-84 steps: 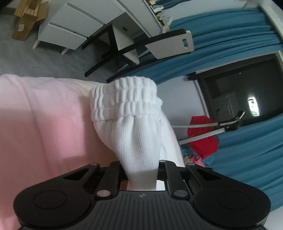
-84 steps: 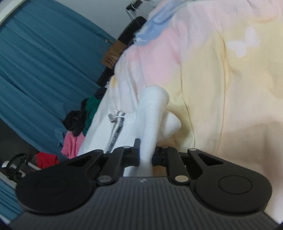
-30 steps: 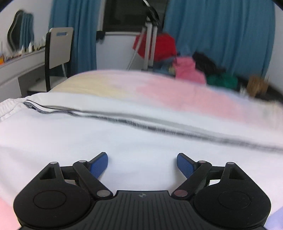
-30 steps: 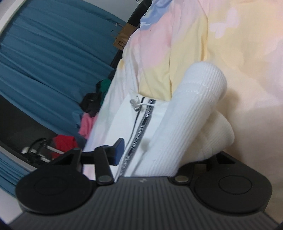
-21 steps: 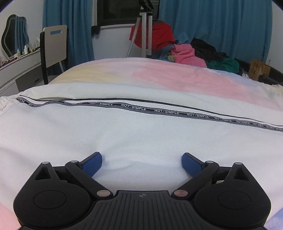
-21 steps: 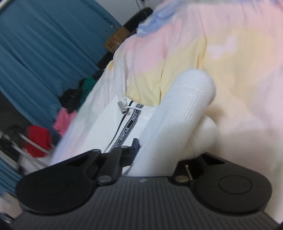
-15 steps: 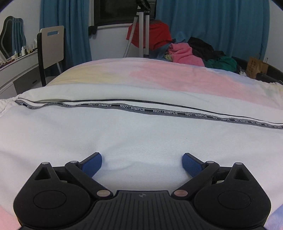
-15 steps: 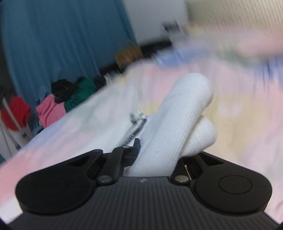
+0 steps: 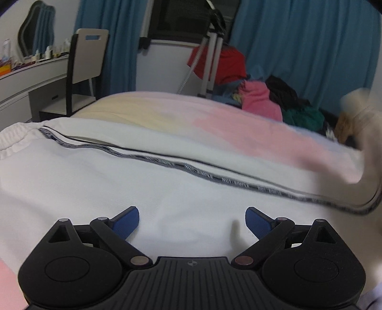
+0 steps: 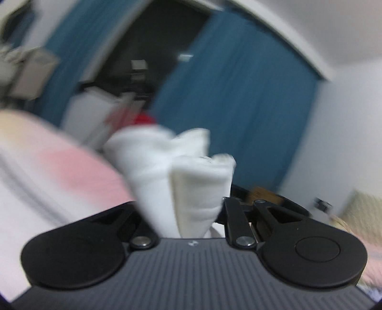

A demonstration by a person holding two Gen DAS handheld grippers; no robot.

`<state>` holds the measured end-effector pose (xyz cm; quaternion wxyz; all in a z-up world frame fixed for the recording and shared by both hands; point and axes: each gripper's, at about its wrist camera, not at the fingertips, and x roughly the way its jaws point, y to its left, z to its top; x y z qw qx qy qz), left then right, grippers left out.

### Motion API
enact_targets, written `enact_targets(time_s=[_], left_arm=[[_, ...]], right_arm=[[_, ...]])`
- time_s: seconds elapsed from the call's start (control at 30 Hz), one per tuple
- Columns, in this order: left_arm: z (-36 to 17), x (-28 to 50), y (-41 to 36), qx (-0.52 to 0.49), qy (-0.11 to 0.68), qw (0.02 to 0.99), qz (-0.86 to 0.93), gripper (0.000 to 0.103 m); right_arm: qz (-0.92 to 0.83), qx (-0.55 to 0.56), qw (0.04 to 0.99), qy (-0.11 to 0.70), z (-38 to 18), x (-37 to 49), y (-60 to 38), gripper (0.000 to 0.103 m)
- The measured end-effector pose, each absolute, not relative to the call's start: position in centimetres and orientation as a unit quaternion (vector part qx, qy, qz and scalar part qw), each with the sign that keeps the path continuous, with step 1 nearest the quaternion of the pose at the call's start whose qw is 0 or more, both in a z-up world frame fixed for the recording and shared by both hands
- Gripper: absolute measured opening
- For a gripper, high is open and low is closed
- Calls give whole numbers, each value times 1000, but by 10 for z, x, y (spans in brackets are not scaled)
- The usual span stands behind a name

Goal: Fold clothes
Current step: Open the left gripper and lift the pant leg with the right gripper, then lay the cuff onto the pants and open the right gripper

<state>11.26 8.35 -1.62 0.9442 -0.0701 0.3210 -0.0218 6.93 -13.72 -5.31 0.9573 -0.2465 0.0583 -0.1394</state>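
White trousers (image 9: 100, 181) with a grey lettered side stripe (image 9: 214, 177) lie spread on the pastel bedspread (image 9: 238, 124). My left gripper (image 9: 192, 220) hovers low over the white cloth, open, with nothing between its blue pads (image 9: 126, 220). At the right edge of the left wrist view a blurred white leg end (image 9: 372, 152) rises off the bed. In the right wrist view my right gripper (image 10: 186, 214) is shut on the ribbed white trouser cuffs (image 10: 183, 167), held up in the air. That view is motion-blurred.
Teal curtains (image 9: 305, 47) and a dark window (image 9: 191, 19) back the room. A chair (image 9: 83, 69) and a white desk (image 9: 26, 78) stand at left. A pile of red, pink, black and green clothes (image 9: 262, 95) sits beyond the bed by a metal stand (image 9: 207, 59).
My right gripper has swung the cuffs up off the bed, so its view now faces the curtains. The left gripper stays open over the trousers; the stripe has shifted as the cloth lifts at right.
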Motion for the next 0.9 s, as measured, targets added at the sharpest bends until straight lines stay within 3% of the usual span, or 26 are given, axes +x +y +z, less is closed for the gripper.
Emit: enact_targets(time_s=[0.3,0.73,0.8,0.87,0.9], left_arm=[[-4,105,103,-121,313,942,-23,97],[3,105,103,-134,294,944,-57,96],[3,104,101,-133,293,945,-66,96],[3,102,99,-131,292,944,-76,96],[3,100,97,-130,292,944,-84,96]], right_arm=[[-24,-373,917,138,-133,63,-74,13],[6,-282,948,148,-104,66,-38,16],[33,-255,951,170,-93,65,-43,24],[89,-220,947,215,-81,63,-51,54],[106,-203,946,230,-75,60,-54,57]])
